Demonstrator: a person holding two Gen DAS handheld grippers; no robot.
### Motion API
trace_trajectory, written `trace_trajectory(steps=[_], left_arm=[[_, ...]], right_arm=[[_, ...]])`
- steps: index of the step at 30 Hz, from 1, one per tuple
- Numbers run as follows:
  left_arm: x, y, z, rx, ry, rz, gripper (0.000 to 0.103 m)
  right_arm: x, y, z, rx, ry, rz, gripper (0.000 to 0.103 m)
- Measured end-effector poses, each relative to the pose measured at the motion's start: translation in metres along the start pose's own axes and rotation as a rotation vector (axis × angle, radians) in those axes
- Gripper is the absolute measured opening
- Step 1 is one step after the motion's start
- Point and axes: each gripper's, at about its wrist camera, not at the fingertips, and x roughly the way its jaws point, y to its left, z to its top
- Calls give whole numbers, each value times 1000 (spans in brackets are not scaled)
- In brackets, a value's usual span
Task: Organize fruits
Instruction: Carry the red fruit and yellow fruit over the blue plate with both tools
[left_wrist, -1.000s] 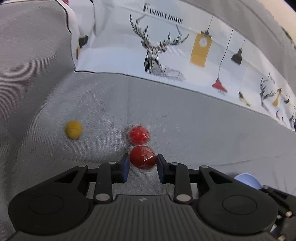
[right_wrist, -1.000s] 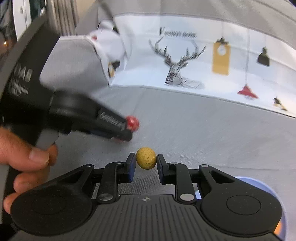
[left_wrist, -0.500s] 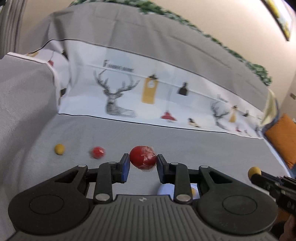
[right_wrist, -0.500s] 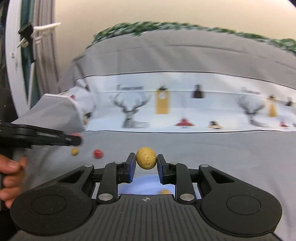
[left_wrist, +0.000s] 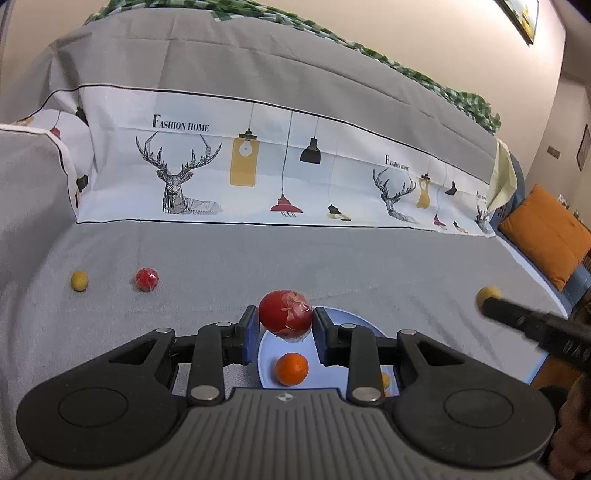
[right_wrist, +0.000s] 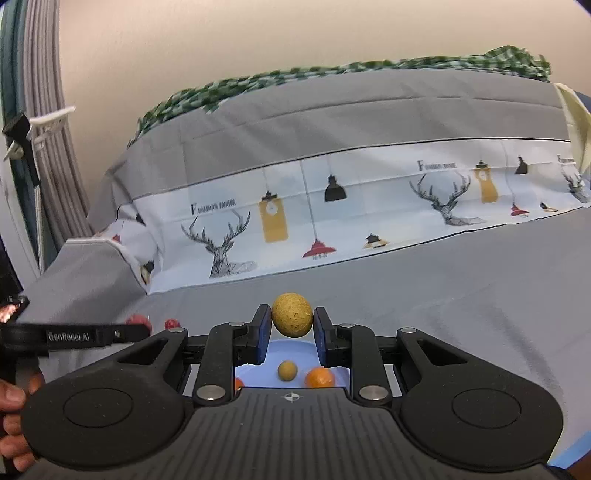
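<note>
A second ago both claws were down among the loose fruit on the grey sofa cover; now both hang above the blue plate (left_wrist: 266, 354), each with its catch. By my reckoning the carrying is nearly over and letting go is the step in hand.

The left claw (left_wrist: 284, 320) is closed on a red fruit (left_wrist: 284, 312) — it has a crinkly wrapping — pinched between the blue pads, above the plate's far edge. The right claw (right_wrist: 291, 320) is clamped on a yellow fruit (right_wrist: 291, 314) over the same plate, where an orange fruit (right_wrist: 320, 377) and a small yellow one (right_wrist: 287, 370) already lie.

Well apart to the left, another red fruit (left_wrist: 147, 279) and a yellow one (left_wrist: 79, 281) wait on the sofa cover (left_wrist: 332, 266).
</note>
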Motion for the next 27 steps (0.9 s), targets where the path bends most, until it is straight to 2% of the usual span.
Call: trace_trajectory(steps=[5,8,11,16,22,27], left_arm=[[2,-3,0,6,2,0,34],[8,-8,-2,35,10,1,34],[16,-10,-3,44,26,-6,34],[23,-14,-7,74,39,-16,34],[35,-15,-10,87,65,-13,34],[41,-19,-12,103,78,-16,34]], right_arm=[[21,3,-15,-9,33,19,26],[28,9,-16,-51,15,31,26],[39,11,-16,-51,35,51,26],[52,21,-6,-150,16,81,26],[71,11,-13,-69,47,54,26],[76,13,-19,-76,61,49,26]])
